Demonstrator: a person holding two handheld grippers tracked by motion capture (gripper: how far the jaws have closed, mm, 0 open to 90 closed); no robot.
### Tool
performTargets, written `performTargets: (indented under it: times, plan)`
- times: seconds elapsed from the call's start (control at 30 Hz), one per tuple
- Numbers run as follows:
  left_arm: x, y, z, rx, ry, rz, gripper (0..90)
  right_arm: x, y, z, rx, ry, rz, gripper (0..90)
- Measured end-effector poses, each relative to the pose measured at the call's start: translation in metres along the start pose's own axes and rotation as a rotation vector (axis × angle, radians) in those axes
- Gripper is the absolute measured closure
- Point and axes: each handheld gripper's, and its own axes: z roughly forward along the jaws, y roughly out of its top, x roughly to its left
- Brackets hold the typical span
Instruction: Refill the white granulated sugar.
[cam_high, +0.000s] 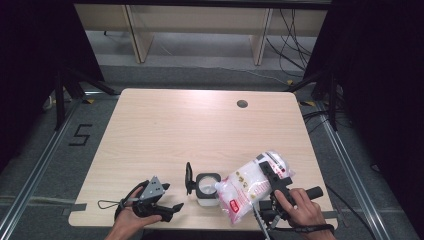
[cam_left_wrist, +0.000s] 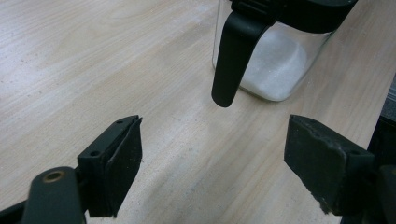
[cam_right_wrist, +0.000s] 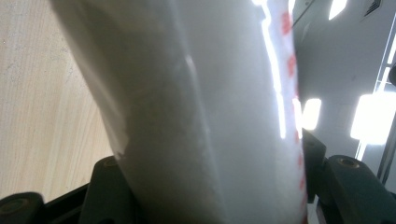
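Note:
A clear plastic bag of white granules with red print is held tilted above the table, and my right gripper is shut on its upper end. In the right gripper view the bag sits squeezed between the two jaws of the right gripper. The bag's lower corner hangs at the mouth of a small clear jar whose black lid is flipped up to the left. The jar holds some white powder. My left gripper rests left of the jar, open, with nothing between its jaws.
The wooden table has a round cable hole at the back right. The jar and both hands sit close to the table's near edge. Desk legs and loose cables lie on the floor beyond it.

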Motion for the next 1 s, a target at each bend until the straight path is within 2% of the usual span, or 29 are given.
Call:
performTargets:
  times: [0.07, 0.1, 0.2, 0.23, 0.33, 0.37, 0.57, 0.6, 0.63, 0.67, 0.73, 0.93, 1.0]
  plan:
    - [-0.0003, -0.0001, 0.0004, -0.004, -0.003, -0.002, 18.8, -0.0005, 0.0000, 0.0000, -0.002, -0.003, -0.004, 43.5]
    - [-0.0018, -0.0006, 0.0005, 0.000, 0.001, -0.030, 18.8, 0.0010, -0.0004, -0.0011, 0.014, 0.014, 0.017, 43.5]
    - [-0.0014, -0.0004, 0.0002, 0.001, 0.006, -0.022, 18.8, 0.0021, -0.0007, -0.0008, 0.013, 0.016, 0.033, 43.5]
    - [-0.0004, -0.0005, -0.0002, 0.011, 0.004, -0.014, 18.8, 0.0035, -0.0007, -0.0014, 0.020, 0.014, 0.053, 43.6]
    - [-0.0018, -0.0005, 0.0008, -0.006, -0.003, -0.028, 18.8, 0.0026, -0.0007, -0.0010, 0.012, 0.012, 0.042, 43.5]
    - [-0.0015, -0.0005, 0.0008, -0.006, -0.003, -0.022, 18.8, 0.0001, -0.0003, -0.0006, 0.003, 0.005, 0.007, 43.6]
    - [-0.0003, -0.0001, 0.0001, 0.000, 0.004, -0.002, 18.8, 0.0005, -0.0004, -0.0005, 0.005, 0.008, 0.009, 43.5]
    - [-0.0001, 0.0000, 0.0000, 0.002, 0.002, -0.001, 18.8, 0.0024, -0.0006, -0.0009, 0.014, 0.012, 0.032, 43.5]
    - [-0.0003, -0.0002, 0.0005, -0.004, -0.003, -0.006, 18.8, 0.0020, -0.0007, -0.0010, 0.014, 0.013, 0.029, 43.6]
    - [-0.0006, -0.0002, 0.0006, -0.006, -0.003, -0.007, 18.8, 0.0031, -0.0005, -0.0012, 0.017, 0.008, 0.057, 43.5]
    - [-0.0006, -0.0001, 0.0005, -0.006, -0.004, -0.006, 18.8, -0.0012, -0.0004, -0.0003, -0.001, -0.002, -0.005, 43.6]
    - [-0.0005, -0.0001, 0.0006, -0.006, -0.003, -0.005, 18.8, 0.0013, -0.0003, -0.0015, 0.016, 0.004, 0.032, 43.6]
    - [-0.0005, -0.0001, 0.0006, -0.005, -0.003, -0.006, 18.8, 0.0011, -0.0006, -0.0013, 0.012, 0.007, 0.020, 43.6]
